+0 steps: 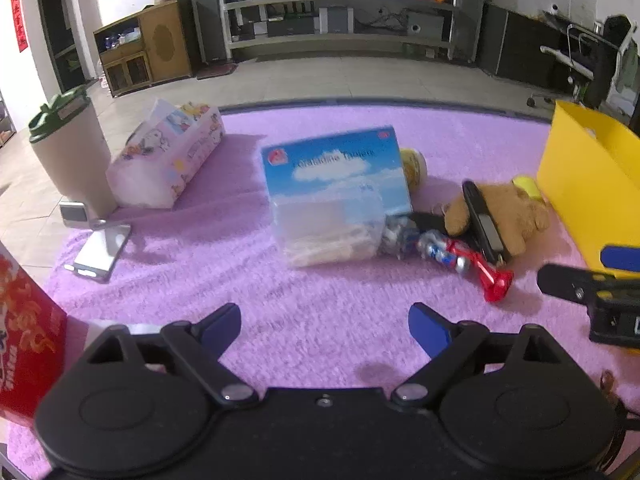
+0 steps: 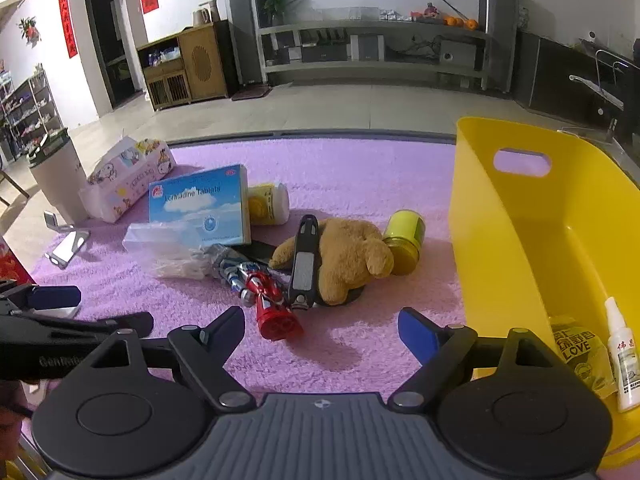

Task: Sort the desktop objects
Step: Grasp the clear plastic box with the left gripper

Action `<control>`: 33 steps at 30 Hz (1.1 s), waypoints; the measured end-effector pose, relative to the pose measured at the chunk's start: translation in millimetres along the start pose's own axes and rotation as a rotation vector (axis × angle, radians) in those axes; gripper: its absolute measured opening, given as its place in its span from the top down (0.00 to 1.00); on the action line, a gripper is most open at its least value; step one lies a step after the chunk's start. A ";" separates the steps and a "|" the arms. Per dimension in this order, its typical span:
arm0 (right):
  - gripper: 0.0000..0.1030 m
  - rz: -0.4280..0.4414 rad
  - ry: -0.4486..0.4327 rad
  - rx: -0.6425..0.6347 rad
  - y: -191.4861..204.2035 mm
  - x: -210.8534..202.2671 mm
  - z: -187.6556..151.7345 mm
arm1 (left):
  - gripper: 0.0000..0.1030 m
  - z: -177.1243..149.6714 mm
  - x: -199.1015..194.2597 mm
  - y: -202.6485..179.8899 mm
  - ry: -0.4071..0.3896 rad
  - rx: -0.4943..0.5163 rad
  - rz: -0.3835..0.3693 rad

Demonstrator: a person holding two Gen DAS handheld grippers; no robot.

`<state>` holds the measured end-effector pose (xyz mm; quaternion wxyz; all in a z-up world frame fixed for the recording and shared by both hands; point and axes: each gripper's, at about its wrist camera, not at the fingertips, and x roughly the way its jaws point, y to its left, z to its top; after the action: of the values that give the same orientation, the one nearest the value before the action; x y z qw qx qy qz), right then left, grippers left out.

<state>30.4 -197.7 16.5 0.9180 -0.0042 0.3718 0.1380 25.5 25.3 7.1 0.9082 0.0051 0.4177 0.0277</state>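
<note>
The lower part of the blue tablet box [image 1: 336, 168] is covered by a clear plastic bag [image 1: 328, 232], whose contents are too blurred to be told. The print on the box is smeared in the left wrist view. A yellow-labelled bottle [image 1: 414, 166] is mostly hidden behind the box. Part of the brown plush toy [image 2: 344, 256] is covered by a black clipper-like tool [image 2: 304, 264]; a dark flat thing [image 2: 258, 252] is largely hidden beneath them. The yellow bin [image 1: 592, 184] is cut off by the right edge, the red carton [image 1: 28, 328] by the left. The white bottle [image 2: 624, 360] bears print too small to be read.
</note>
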 end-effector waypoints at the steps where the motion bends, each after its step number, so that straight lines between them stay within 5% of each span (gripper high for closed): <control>1: 0.18 0.002 -0.008 0.006 -0.7 -1.1 0.4 | 0.12 3.6 -1.8 3.6 -0.012 -0.010 -0.003; 6: 0.18 0.029 -0.061 0.032 -4.0 -9.0 4.9 | 0.12 22.7 -5.1 15.4 -0.060 -0.022 -0.033; 21: 0.18 0.040 -0.046 0.040 -12.5 -6.2 4.6 | 0.12 35.5 52.0 -20.8 -0.166 0.436 -0.144; 23: 0.18 0.038 -0.043 0.032 -11.4 -4.9 4.9 | 0.22 30.2 58.4 -23.1 -0.129 0.476 -0.148; 25: 0.18 0.037 -0.042 0.032 -11.4 -4.3 5.3 | 0.49 25.5 62.6 -24.8 -0.068 0.509 -0.133; 29: 0.18 0.037 -0.047 0.033 -12.1 -4.2 5.6 | 0.63 17.7 54.6 -23.4 -0.046 0.500 -0.093; 33: 0.18 0.037 -0.051 0.037 -14.8 -2.6 5.1 | 0.71 25.5 27.0 -10.5 0.043 0.227 -0.122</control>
<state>35.8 -212.0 20.5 0.9243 0.0231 0.3509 0.1480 62.8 16.6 2.8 0.8925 0.0818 0.4372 -0.0747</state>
